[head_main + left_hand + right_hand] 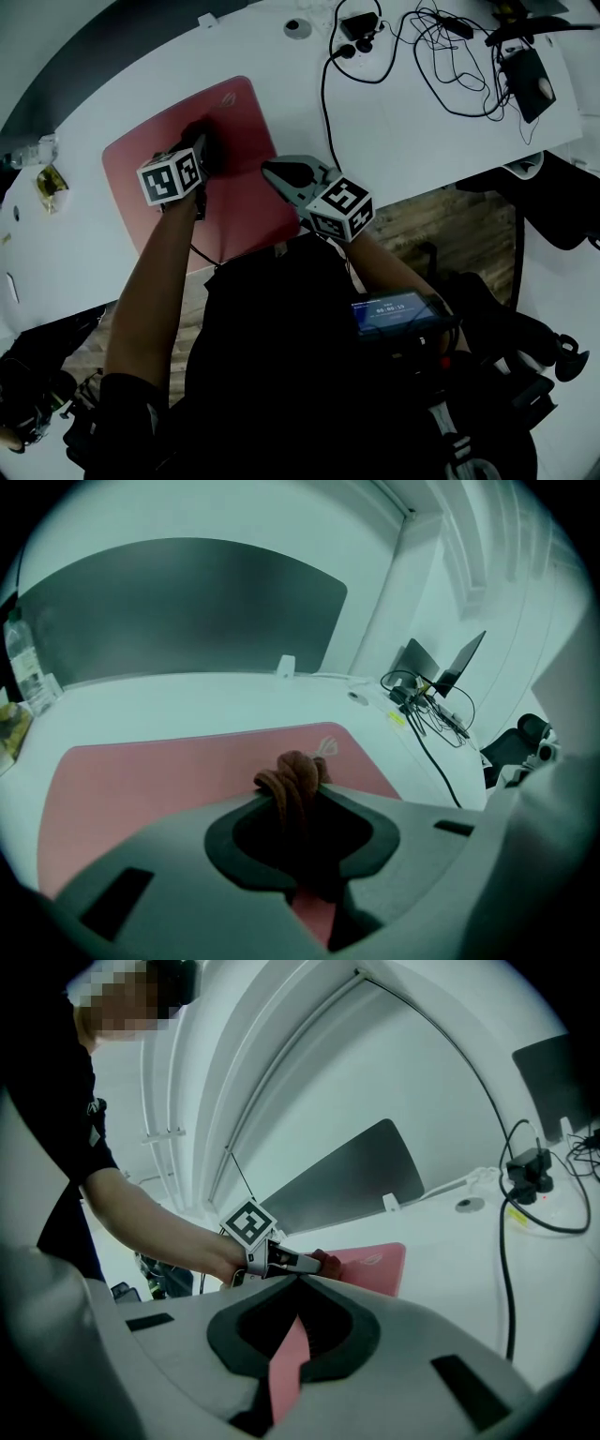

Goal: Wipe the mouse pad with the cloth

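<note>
**White table [394, 122], pink mouse pad [239, 117], brown cloth [292, 778]**

You had the mouse pad lying near the table's front edge. Your left gripper [298, 799] pinched the bunched cloth toward the pad's far side. Your right gripper [295, 1283] had its jaws together, empty, seemingly at the pad's right edge.

Two tongs: left tongs [298, 797], right tongs [298, 1281]; one cloth [292, 772]; one mouse pad [242, 117].
</note>
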Demonstrator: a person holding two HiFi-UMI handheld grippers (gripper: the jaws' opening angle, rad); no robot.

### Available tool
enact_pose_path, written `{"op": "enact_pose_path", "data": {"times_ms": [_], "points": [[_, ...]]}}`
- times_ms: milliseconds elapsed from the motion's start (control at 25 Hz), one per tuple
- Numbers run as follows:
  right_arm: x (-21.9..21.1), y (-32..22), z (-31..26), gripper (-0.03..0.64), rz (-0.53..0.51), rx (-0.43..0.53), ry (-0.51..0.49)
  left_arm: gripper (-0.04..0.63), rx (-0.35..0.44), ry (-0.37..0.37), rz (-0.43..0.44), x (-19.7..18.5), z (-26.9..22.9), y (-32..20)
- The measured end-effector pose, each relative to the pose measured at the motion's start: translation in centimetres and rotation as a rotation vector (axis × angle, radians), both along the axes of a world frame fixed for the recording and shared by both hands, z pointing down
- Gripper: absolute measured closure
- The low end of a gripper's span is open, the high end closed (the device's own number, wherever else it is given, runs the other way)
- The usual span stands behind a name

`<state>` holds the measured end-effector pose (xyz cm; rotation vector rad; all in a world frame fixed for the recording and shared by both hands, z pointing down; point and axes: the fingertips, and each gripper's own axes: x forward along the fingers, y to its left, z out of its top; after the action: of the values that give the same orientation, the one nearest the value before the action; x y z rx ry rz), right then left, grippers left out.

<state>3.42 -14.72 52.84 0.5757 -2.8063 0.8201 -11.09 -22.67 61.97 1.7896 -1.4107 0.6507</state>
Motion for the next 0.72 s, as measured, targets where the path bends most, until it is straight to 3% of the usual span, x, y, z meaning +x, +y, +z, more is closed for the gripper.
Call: {"op": "enact_pose_path", "data": {"times_ms": [720], "points": [[-5.7, 2.3, -0.5, 0.591, -0.088, 0.024, 0.039, 0.508, 0.008, -0.141, -0.074, -15.0, -0.4, 5.2]]}}
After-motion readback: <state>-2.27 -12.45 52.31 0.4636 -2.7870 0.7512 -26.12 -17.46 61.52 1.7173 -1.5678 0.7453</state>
